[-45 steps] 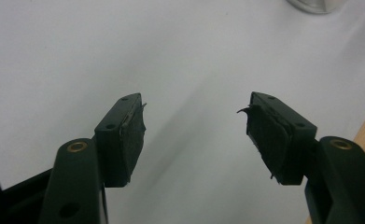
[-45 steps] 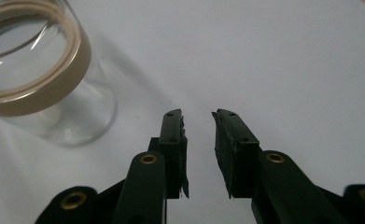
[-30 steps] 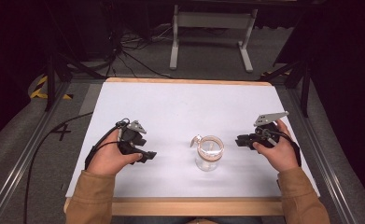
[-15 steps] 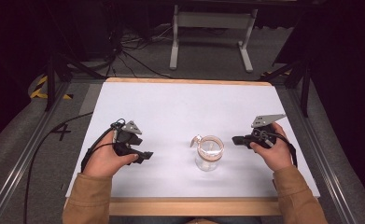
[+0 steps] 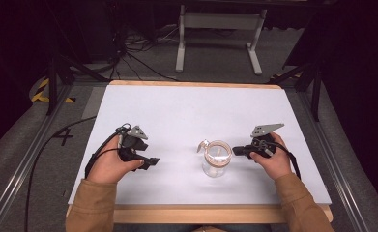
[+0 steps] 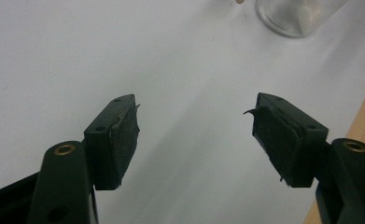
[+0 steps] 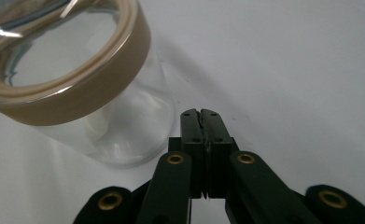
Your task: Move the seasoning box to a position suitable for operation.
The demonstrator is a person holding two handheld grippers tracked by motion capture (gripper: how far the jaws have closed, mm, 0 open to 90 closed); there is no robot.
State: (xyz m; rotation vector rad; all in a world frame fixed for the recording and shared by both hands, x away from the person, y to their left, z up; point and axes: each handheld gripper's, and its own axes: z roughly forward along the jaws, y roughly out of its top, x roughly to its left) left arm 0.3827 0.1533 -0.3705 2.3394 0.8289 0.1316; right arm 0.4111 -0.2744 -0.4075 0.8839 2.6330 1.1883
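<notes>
A clear glass jar (image 5: 216, 159) with a tan lid ring stands on the white table sheet (image 5: 191, 111), near the front middle. My right gripper (image 5: 236, 151) sits just right of the jar, jaws pressed shut on nothing, tips close to the jar's side without touching. In the right gripper view the jar (image 7: 73, 79) fills the upper left, beside the shut gripper (image 7: 201, 113). My left gripper (image 5: 152, 162) rests low over the sheet well left of the jar, open and empty. In the left gripper view the gripper (image 6: 194, 126) has wide-apart pads (image 6: 124, 135), and the jar's base (image 6: 290, 16) is at the top.
The table's wooden front edge (image 5: 201, 212) runs along the bottom. A black cable (image 5: 46, 145) trails off the table's left side to the floor. A metal stand (image 5: 215, 29) and floor cables lie beyond the far edge. Dark frame legs flank the table.
The right gripper has shifted left, closer to the jar. The left hand has drifted slightly left and toward the front. The jar has stayed put.
</notes>
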